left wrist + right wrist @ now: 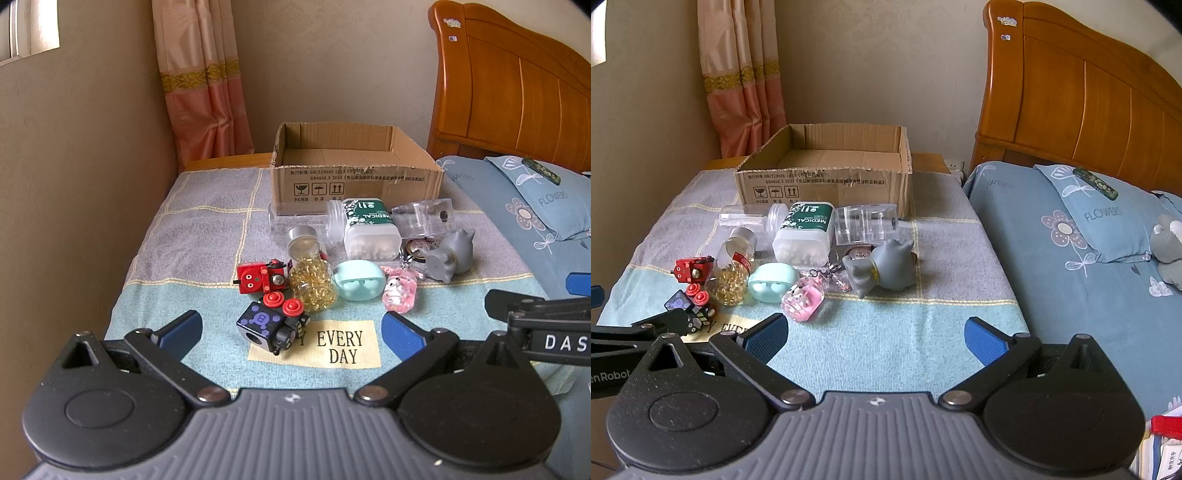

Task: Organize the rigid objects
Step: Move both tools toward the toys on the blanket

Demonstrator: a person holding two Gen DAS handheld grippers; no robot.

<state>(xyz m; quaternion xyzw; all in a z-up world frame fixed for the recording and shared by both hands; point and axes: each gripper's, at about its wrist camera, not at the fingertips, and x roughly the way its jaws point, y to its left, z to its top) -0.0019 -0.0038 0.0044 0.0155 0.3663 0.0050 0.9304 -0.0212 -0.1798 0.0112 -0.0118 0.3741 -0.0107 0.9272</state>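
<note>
Several small objects lie on a cloth-covered table in front of an empty cardboard box (354, 177) (827, 181). A black cube toy with red buttons (275, 325) (690, 306) lies nearest my left gripper (291, 334), which is open just short of it. Behind it are a red robot toy (260, 277), a jar of yellow capsules (310, 273) (733, 266), a mint case (356, 280) (772, 282), a pink charm (400, 291) (803, 301), a green-labelled bottle (369, 230) (807, 234), a clear case (424, 218) (866, 223) and a grey figurine (448, 256) (882, 267). My right gripper (875, 338) is open over bare cloth.
A wall and a pink curtain (203, 85) bound the left. A bed with a blue sheet (1071, 266), a pillow (1108, 214) and a wooden headboard (1082, 99) lies to the right. A grey plush toy (1167, 247) sits on the bed.
</note>
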